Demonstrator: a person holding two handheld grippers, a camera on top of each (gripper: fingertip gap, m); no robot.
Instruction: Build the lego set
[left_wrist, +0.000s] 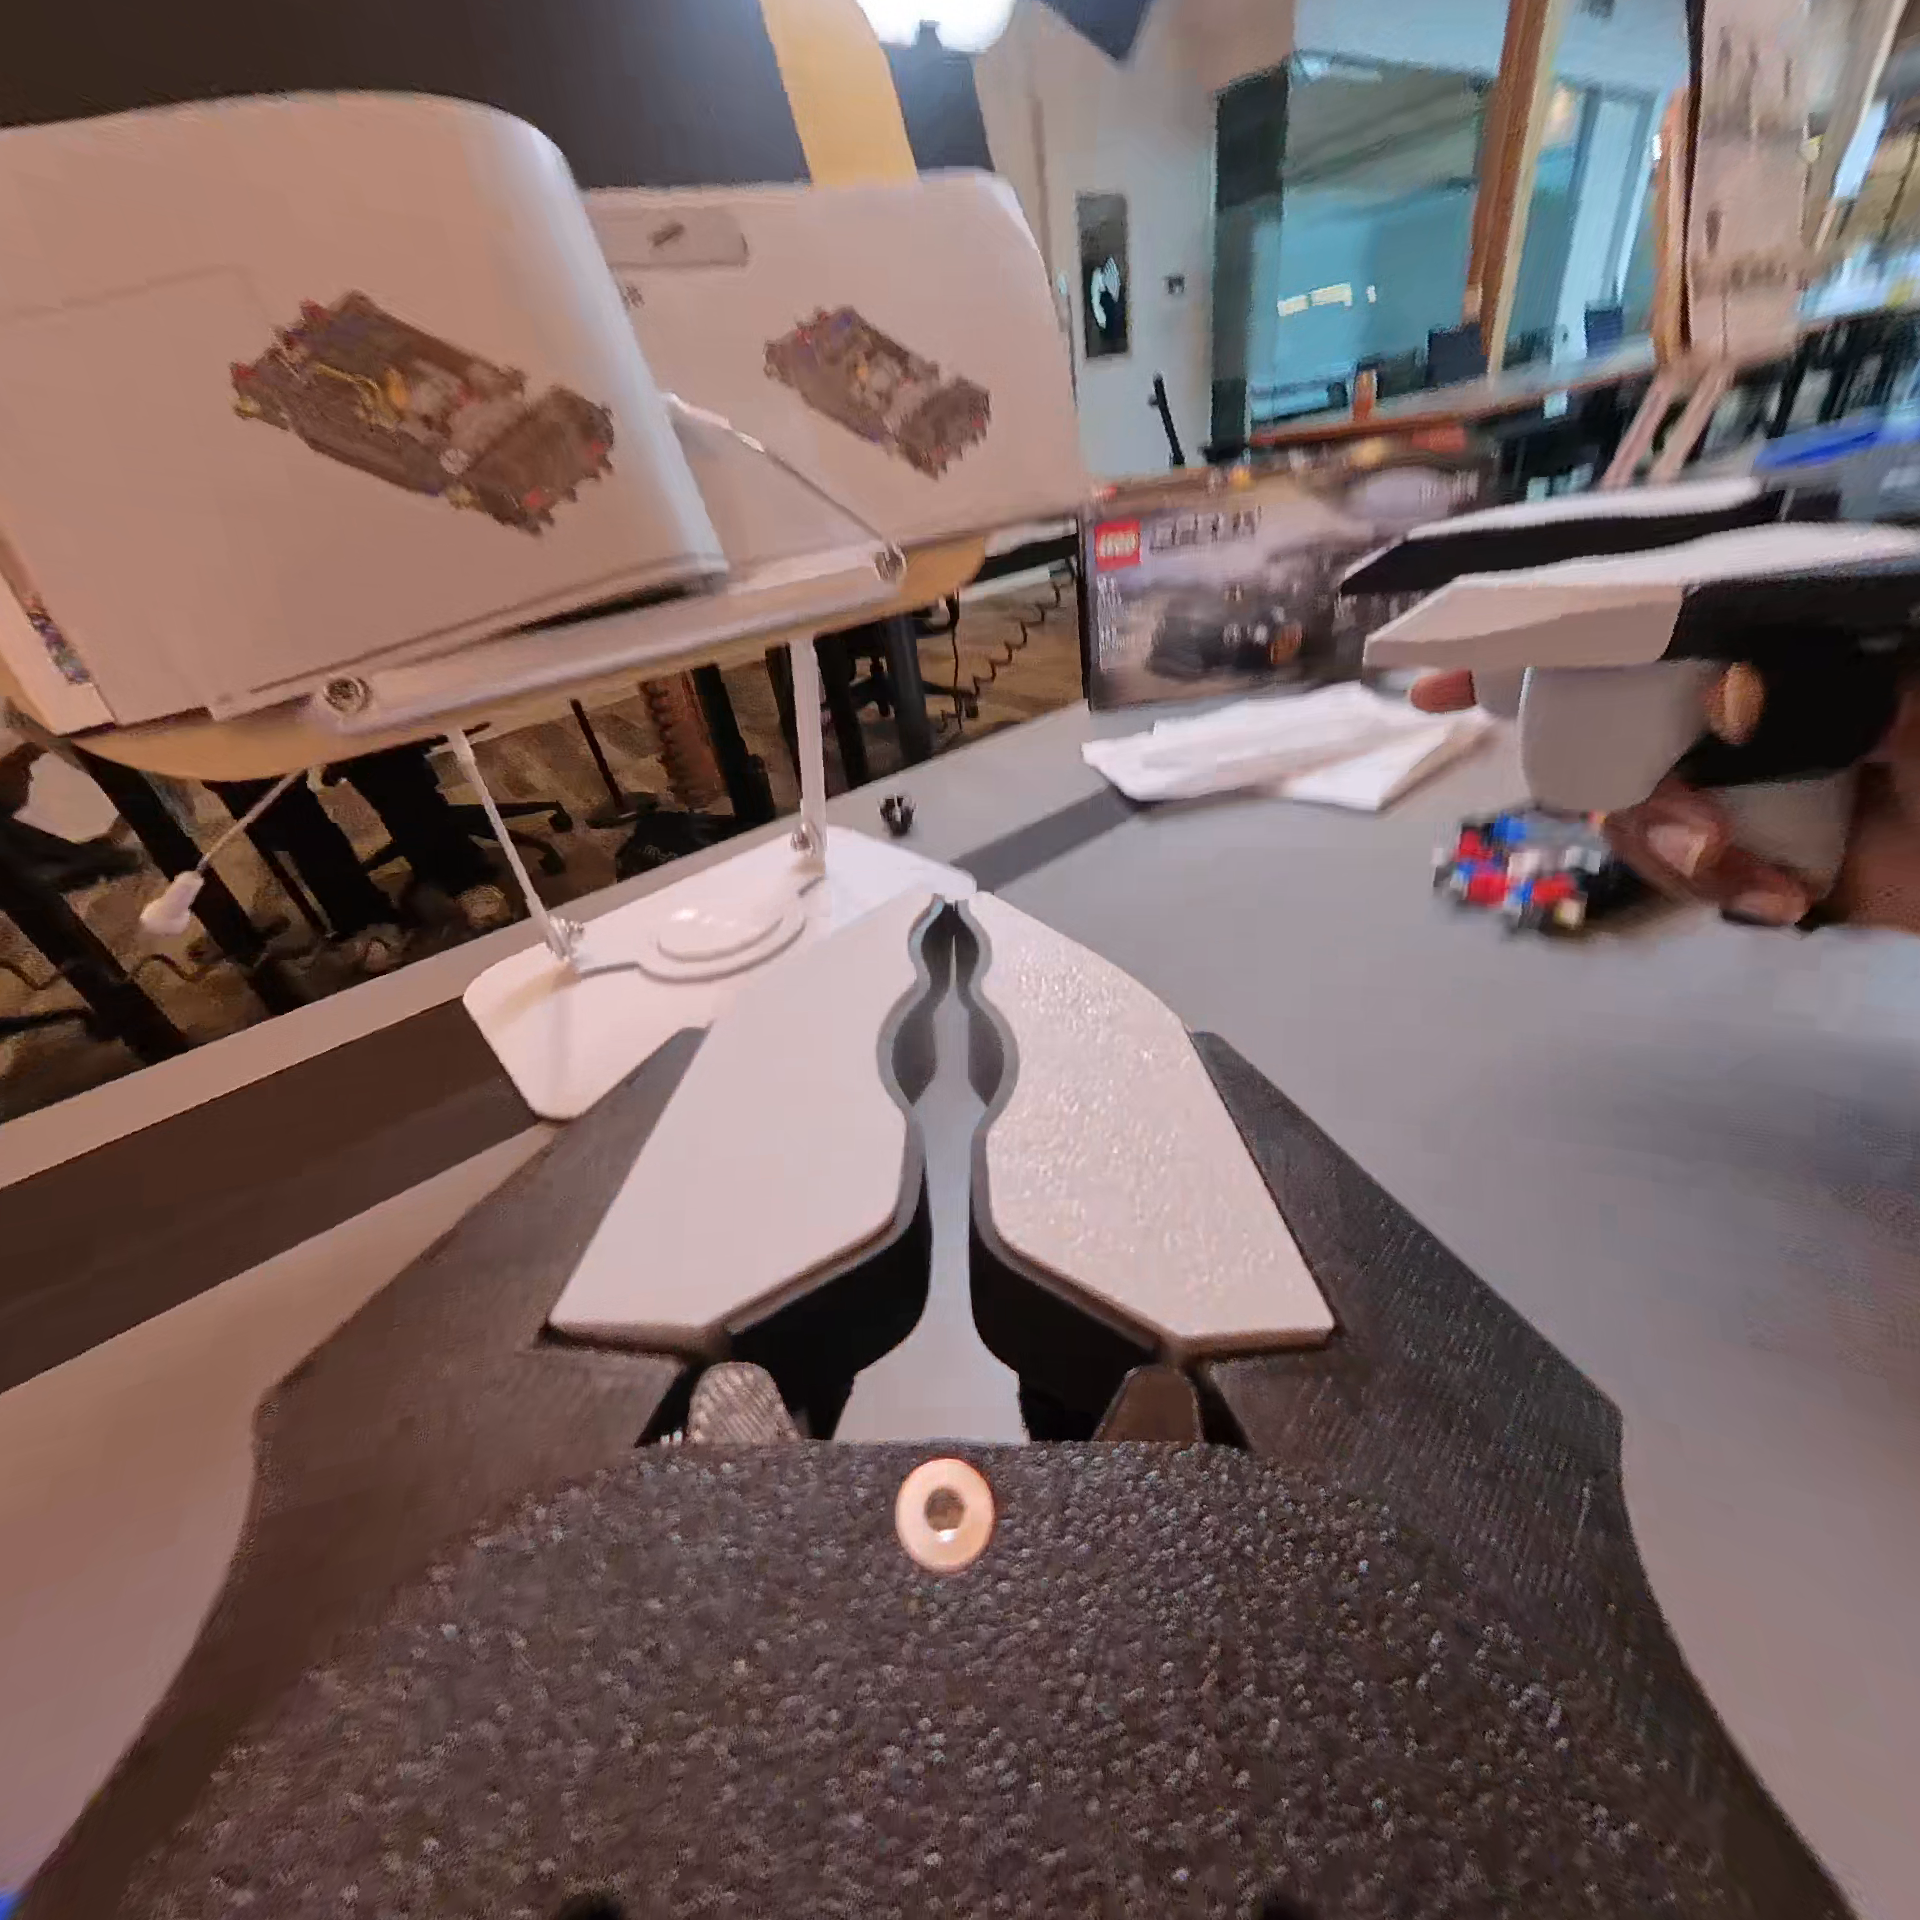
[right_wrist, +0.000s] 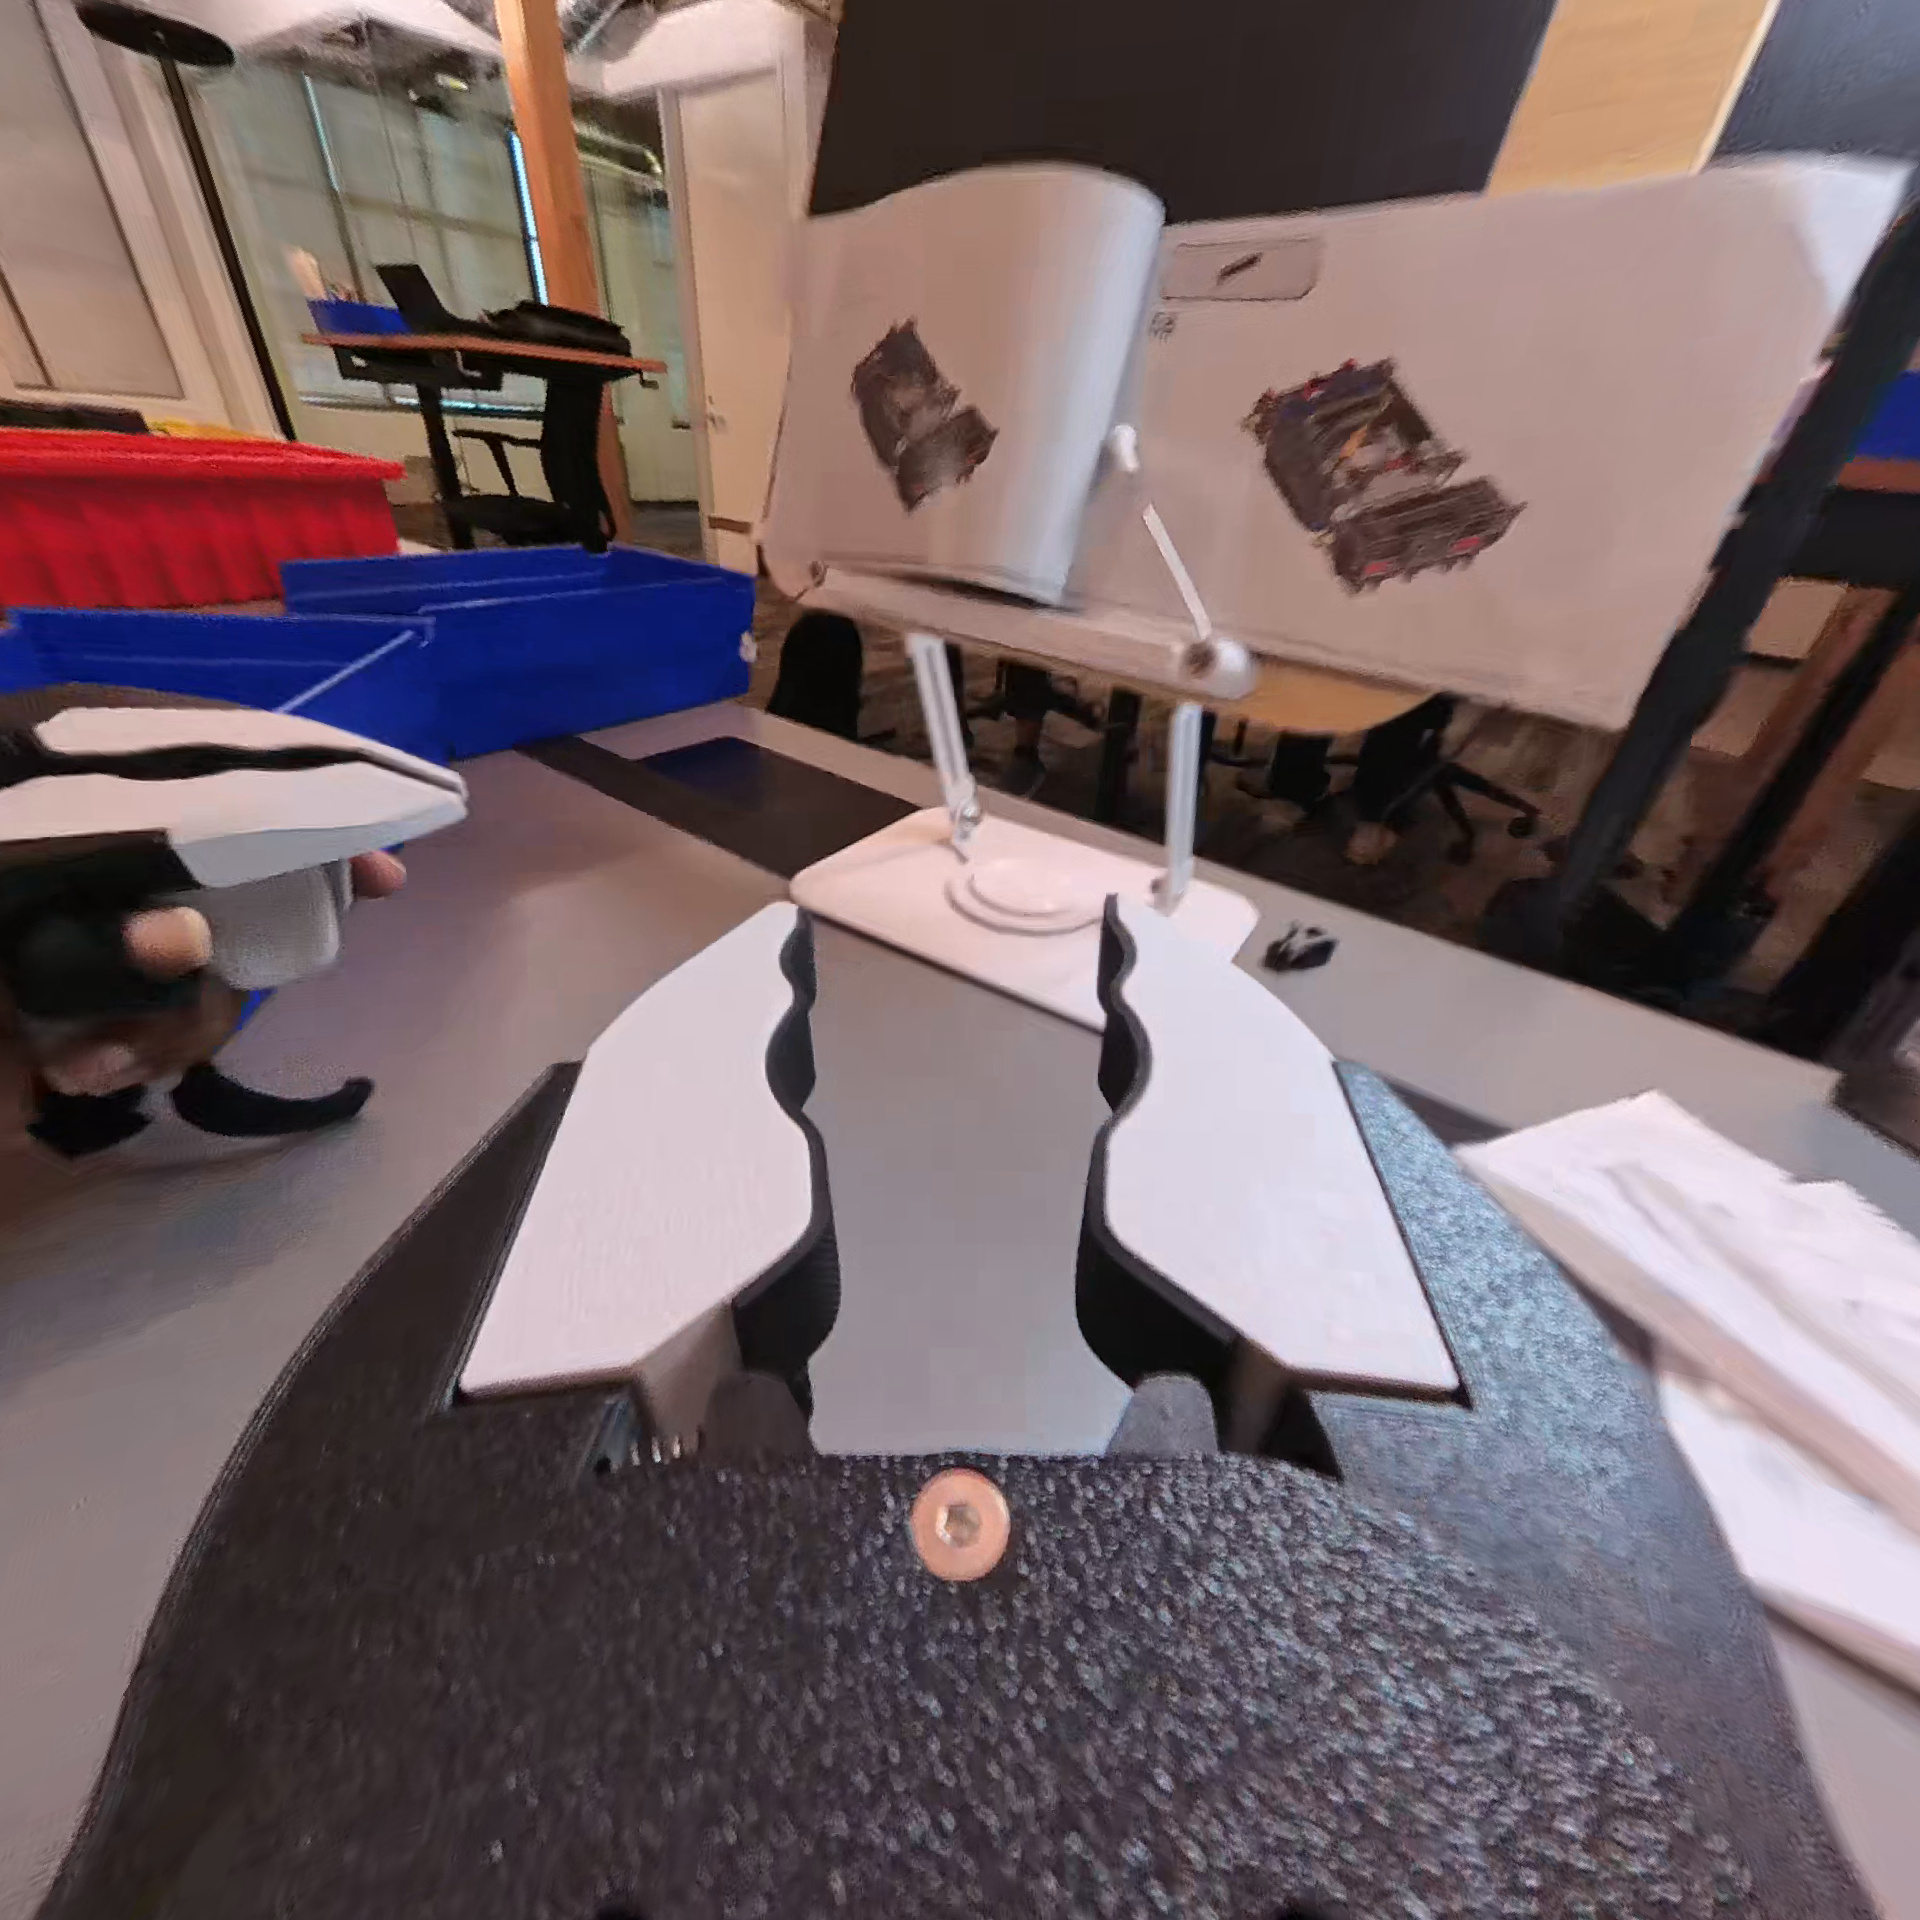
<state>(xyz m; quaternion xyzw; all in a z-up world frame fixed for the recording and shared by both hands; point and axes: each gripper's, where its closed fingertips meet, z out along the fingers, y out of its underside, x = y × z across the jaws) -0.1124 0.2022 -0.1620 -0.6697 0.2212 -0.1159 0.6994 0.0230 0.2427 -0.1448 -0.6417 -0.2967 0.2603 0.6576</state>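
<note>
The grey table (left_wrist: 1351, 1143) runs out ahead of both tongs, and on its far edge, straight ahead of each, stands the white book stand (right_wrist: 1023, 883) holding the open instruction booklet (left_wrist: 343, 416), whose pages face back toward the tongs. To the right of the left gripper (left_wrist: 948, 914) and beyond the right gripper's tips sits the set's box (left_wrist: 1226, 592), with a pile of white paper bags (left_wrist: 1288, 743) lying in front of it. The left gripper has its jaws pressed together with nothing between them, tips pointing at the foot of the stand. The right gripper (right_wrist: 956, 935) has its jaws spread wide and empty, only bare table showing in the gap. The part-built lego car (left_wrist: 1527, 873), a blurred cluster of red, blue, white and black bricks, lies on the table well to the right of the left gripper and directly beneath the right one, just by the hand (left_wrist: 1704, 842) that carries it; its long axis cannot be told through the blur. By my judgement the right gripper is much the nearer and would have to drop and tilt down to reach it. A tiny black piece (right_wrist: 1299, 945) lies just right of the stand's base, ahead of the right gripper's tips
</note>
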